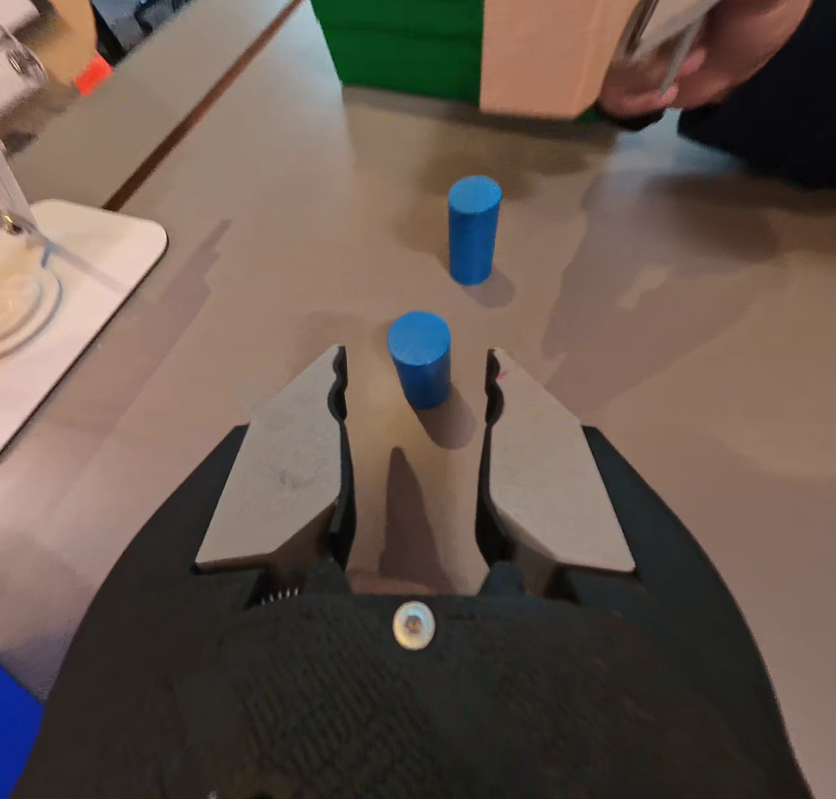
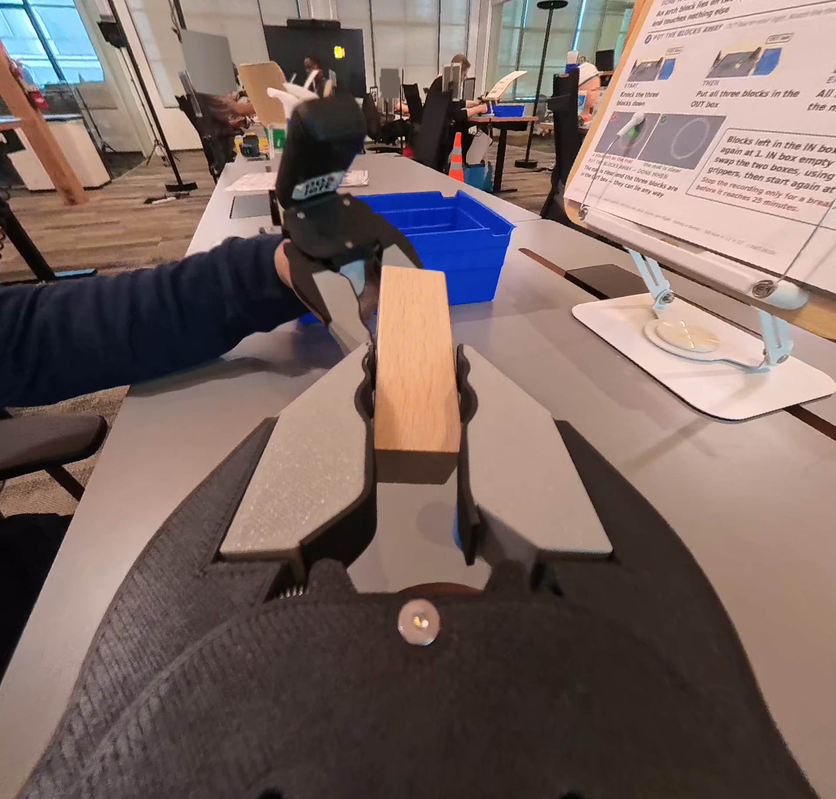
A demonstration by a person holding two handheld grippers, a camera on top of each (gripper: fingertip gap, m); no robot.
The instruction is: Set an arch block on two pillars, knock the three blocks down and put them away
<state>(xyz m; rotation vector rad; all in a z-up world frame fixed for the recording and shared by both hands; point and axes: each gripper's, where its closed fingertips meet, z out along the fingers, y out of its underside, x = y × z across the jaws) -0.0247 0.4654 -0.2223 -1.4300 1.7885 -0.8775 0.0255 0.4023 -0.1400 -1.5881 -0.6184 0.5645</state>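
Two blue cylinder pillars stand upright on the grey table. The near pillar point(image 1: 418, 358) is just ahead of my left gripper point(image 1: 416, 352), which is open, its fingertips on either side of the pillar and clear of it. The far pillar point(image 1: 472, 234) stands beyond it, a little to the right. My right gripper point(image 2: 416, 352) is shut on the pale wooden arch block point(image 2: 414, 370) and holds it above the table. The block also shows in the left wrist view point(image 1: 543, 39), blurred, at the top right. The left gripper point(image 2: 348, 320) shows open in the right wrist view.
A green box point(image 1: 398, 21) stands behind the pillars. A blue bin point(image 2: 452, 238) sits on the table beyond the left gripper. An instruction board on a white stand point(image 2: 701, 370) is at the right. A hand point(image 1: 705, 62) holds the right gripper. There is about 12 cm between the tips of the two grippers.
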